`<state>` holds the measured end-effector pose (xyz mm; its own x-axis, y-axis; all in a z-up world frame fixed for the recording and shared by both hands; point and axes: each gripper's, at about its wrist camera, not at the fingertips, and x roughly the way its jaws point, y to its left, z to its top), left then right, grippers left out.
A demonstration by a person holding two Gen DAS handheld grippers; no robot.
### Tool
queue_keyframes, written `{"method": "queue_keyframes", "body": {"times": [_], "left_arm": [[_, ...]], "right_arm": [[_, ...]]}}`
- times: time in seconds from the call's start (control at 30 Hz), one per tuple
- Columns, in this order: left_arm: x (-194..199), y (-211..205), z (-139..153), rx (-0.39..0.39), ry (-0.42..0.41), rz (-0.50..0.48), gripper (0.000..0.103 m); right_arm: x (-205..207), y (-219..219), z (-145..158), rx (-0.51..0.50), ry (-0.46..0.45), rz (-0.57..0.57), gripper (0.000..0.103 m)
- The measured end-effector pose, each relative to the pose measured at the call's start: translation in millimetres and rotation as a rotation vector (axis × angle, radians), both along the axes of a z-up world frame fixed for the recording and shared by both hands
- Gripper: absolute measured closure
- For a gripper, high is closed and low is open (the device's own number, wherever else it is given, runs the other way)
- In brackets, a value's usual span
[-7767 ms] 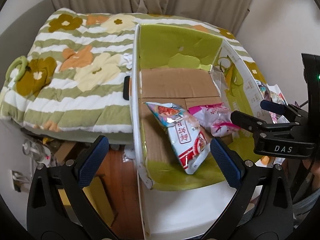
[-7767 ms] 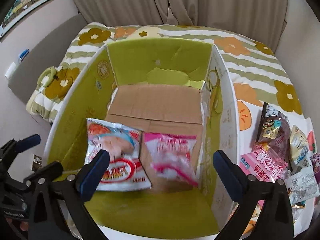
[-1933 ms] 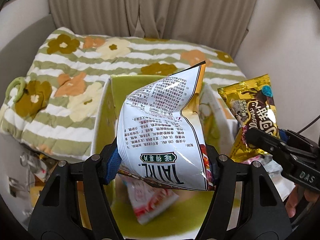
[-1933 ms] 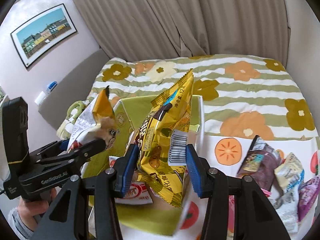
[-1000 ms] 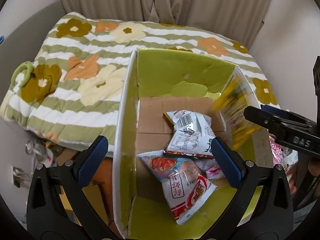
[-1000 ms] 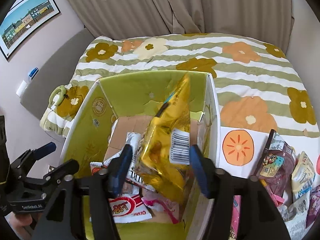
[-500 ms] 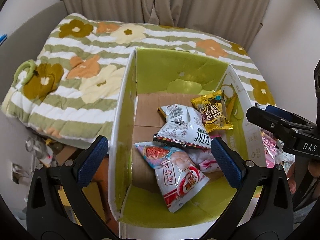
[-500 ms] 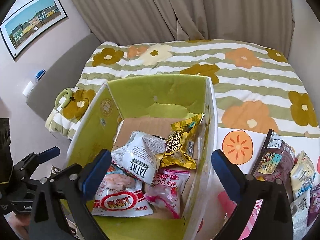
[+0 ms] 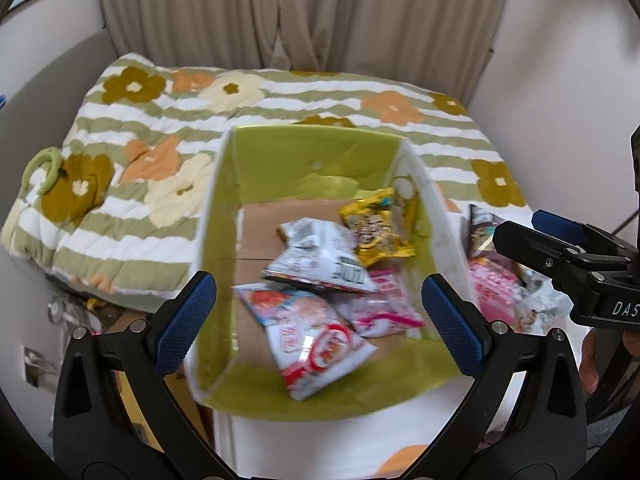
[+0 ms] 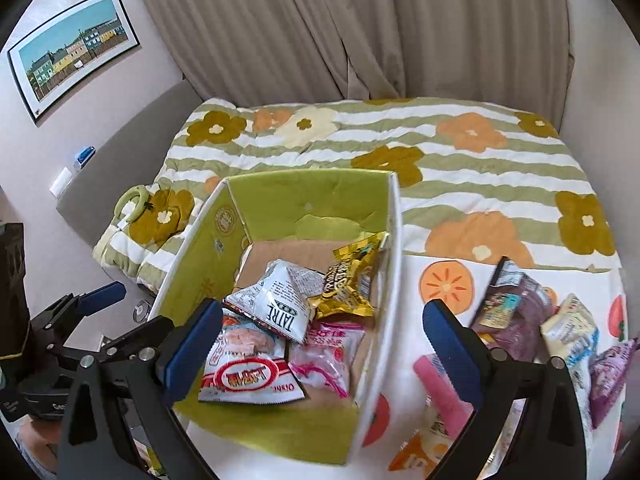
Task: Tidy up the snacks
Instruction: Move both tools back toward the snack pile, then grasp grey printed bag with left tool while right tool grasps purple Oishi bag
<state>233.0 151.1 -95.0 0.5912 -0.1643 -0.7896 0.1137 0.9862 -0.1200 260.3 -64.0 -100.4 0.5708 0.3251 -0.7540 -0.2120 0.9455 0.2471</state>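
At centre frame in both wrist views, found the open green-lined box [image 10: 200, 248] standing against the flowered quilt [image 10: 460, 168], with four snacks lying inside: a white packet [image 10: 280, 304] propped over a red-and-white packet [image 10: 244, 376], a yellow packet [image 10: 348, 280] leaning at the right wall, and a pink packet [image 10: 328, 352] lying flat at lower centre. Noted the left gripper [image 9: 318, 282] with fingers spread wide and nothing between them, poised above the near edge of the box. Noted the right gripper [image 10: 322, 308] likewise spread and empty, straddling the right wall of the box. Located the unsorted snacks at the right of the right wrist view, loose on the fruit-print cloth [image 10: 444, 284] outside the box: a dark packet [image 10: 516, 308], a pale yellow packet [image 10: 568, 332], a purple packet [image 10: 608, 368] and a second pink packet [image 10: 440, 384] partly hidden behind the right finger. Judged all packets light, soft and air-filled, with slick film likely to slide under the pads; assumed brittle contents. Recommended taking hold at a crimped end seal or a flat corner, never across the puffed middle, with pressure only sufficient to pinch the film. Judged the dark packet, just beside the right finger, the easiest next pick for the right gripper.
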Motion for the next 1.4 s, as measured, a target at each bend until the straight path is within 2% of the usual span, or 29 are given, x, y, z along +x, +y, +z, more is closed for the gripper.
{"method": "queue_keyframes", "body": {"times": [0.17,0.43,0.67,0.83,1.03,1.23,1.4], "left_arm": [[-17,-39,8,-0.006,-0.020,-0.032,0.001],[-53,-134,18,-0.038,-0.048,-0.080,0.001],[-80,-219,3,-0.030,-0.035,-0.135,0.001],[-96,-271,-13,0.021,-0.043,-0.211,0.001],[-95,-321,-43,0.139,-0.056,-0.366,0.001],[-76,-358,-83,0.251,-0.056,-0.536,0.001],[-56,-371,-110,0.280,-0.037,-0.611,0.002]], "right_arm": [[-26,-31,17,0.000,-0.050,-0.010,0.003],[-69,-119,33,-0.006,-0.088,-0.047,0.003],[-101,-202,34,-0.057,-0.122,-0.091,0.003],[-115,-251,20,-0.073,-0.113,-0.121,0.003],[-122,-294,-10,-0.047,-0.059,-0.166,0.003],[-122,-314,-49,-0.035,-0.012,-0.191,0.003],[-118,-318,-83,-0.065,0.025,-0.186,0.003]]}}
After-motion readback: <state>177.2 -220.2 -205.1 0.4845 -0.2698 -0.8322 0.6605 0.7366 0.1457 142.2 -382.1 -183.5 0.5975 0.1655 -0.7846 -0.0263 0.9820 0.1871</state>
